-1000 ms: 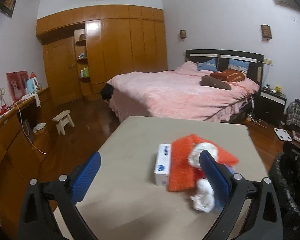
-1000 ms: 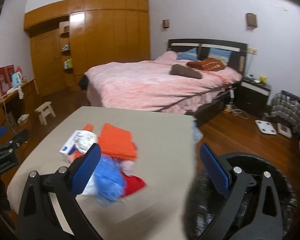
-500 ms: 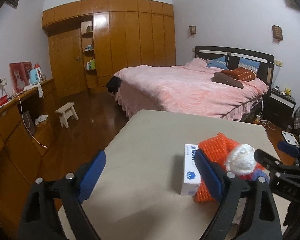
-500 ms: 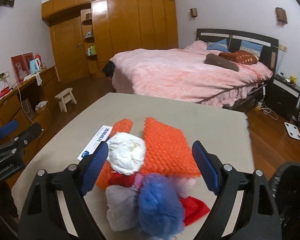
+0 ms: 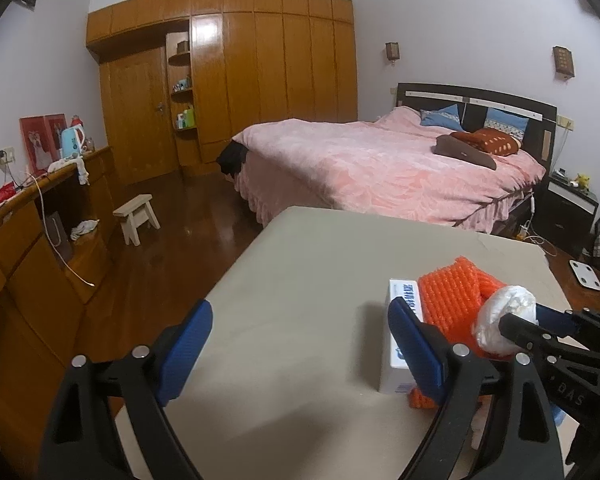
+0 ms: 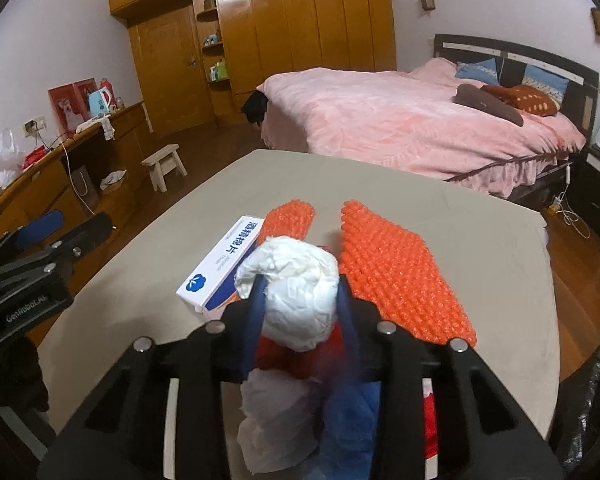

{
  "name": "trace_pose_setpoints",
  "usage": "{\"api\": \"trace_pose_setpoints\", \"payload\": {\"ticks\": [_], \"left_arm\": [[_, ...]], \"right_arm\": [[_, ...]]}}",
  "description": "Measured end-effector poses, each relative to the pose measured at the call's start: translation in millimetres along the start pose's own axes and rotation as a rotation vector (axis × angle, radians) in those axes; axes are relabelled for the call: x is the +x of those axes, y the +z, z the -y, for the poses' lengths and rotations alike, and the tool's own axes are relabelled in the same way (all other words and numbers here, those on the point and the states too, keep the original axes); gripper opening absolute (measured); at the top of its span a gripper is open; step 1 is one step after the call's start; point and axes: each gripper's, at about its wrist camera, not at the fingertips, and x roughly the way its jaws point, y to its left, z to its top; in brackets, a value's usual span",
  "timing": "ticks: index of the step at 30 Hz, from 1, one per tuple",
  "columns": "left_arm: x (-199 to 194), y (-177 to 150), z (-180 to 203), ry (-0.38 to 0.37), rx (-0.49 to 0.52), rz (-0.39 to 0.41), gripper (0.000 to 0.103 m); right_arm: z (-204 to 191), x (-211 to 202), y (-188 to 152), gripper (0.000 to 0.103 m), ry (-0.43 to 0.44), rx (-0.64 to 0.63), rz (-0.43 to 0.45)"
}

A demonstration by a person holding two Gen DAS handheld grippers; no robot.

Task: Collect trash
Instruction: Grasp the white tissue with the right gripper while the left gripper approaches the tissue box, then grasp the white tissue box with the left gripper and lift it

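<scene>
The step in hand was the pick-up of a first piece of trash. The right tool had just been closing its jaws, and in the right wrist view its blue pads stood against both sides of a crumpled white paper ball, clenched on it. That ball sat on top of the trash pile on the beige desk, just beside the white and blue carton and touching the orange bubble wrap. Nearer the camera than the carton lay another white wad, a blue wad and something red.

The left tool hung released, its jaws wide apart with nothing between them, its right pad close to the carton.

The next move likely called for lifting the ball clear of the pile without dragging the wrap along, then carrying it to a container. The only likely container was a dark bag-like thing at the desk's right edge, beyond the bubble wrap; its contents could not be seen.
</scene>
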Motion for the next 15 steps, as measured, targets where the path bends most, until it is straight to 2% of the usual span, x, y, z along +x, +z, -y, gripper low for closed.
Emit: {"api": "trace_pose_setpoints", "payload": {"ticks": [9,15], "left_arm": [[15,-9,29,-0.079,0.054,-0.048,0.088],[38,-22,46,-0.071,0.111,-0.103,0.084]], "right_arm": [[23,-10,-4,0.030,-0.031,0.028,0.025],[31,-7,-7,0.030,-0.023,0.038,0.020]]}}
